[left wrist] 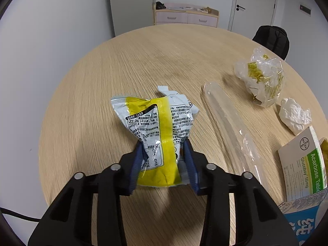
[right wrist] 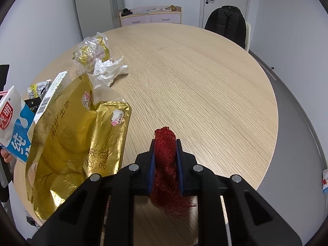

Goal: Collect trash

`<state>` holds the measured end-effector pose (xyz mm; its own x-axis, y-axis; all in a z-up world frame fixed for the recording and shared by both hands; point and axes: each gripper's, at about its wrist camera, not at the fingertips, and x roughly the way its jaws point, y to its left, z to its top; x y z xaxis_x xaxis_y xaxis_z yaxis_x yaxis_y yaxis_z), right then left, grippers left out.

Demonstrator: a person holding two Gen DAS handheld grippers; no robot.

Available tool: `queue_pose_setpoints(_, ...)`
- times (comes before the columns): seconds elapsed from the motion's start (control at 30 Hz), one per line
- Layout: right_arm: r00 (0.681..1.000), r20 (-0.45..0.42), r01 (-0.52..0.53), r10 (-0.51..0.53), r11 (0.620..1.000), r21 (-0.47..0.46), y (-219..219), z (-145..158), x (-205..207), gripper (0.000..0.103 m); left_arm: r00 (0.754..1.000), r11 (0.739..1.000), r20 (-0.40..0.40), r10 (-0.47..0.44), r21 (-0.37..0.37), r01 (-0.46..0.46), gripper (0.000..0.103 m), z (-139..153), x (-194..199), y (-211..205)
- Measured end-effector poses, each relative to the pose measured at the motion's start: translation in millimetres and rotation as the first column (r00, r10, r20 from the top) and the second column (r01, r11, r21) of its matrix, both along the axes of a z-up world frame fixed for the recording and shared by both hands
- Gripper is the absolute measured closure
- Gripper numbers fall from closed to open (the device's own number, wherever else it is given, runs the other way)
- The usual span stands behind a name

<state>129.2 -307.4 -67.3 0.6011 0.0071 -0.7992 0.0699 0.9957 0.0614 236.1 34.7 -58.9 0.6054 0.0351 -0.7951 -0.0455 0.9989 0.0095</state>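
left gripper (left wrist: pixel 165 155) – blue pads pressed on a crumpled yellow-and-silver foil snack wrapper (left wrist: pixel 157 127), its far end over the round light-wood table (left wrist: pixel 143 61). right gripper (right wrist: pixel 165 160) – jaws narrow, clamped on a bunched red mesh net (right wrist: pixel 165 160) above the table. a crinkled gold foil bag (right wrist: pixel 78 143) lies just beside the right gripper.

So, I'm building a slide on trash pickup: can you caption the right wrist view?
Right gripper shut on a red mesh net above the round wooden table, gold foil bag alongside.
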Motion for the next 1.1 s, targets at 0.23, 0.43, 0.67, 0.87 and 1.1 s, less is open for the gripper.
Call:
queue_pose_setpoints(0.23,1.0,-0.001,-0.003,0.003,1.0,-0.002,-1,0,1,0.089,1.0,1.0,0.01,0.0,0.013,0.0,0.076,1,-7,-1)
queue_pose_setpoints(0.43,1.0,0.012,-0.007,0.008,1.0,-0.005,0,4,-3,0.089,1.0,1.0,0.021,0.01,-0.011,-0.01,0.077,7,-23,3)
queue_pose_setpoints(0.67,0.999,0.054,-0.007,0.007,1.0,-0.01,4,22,-20,0.089,0.998,1.0,0.066,0.012,-0.011,-0.011,0.077,28,-57,2)
queue_pose_setpoints(0.87,0.995,0.102,-0.004,0.005,1.0,-0.015,6,42,-46,0.089,0.995,1.0,0.1,0.006,-0.014,-0.004,0.077,44,-98,-4)
queue_pose_setpoints(1.1,0.988,0.151,-0.013,0.016,1.0,-0.02,14,64,-79,0.089,0.989,1.0,0.148,-0.016,-0.01,0.017,0.077,64,-152,-16)
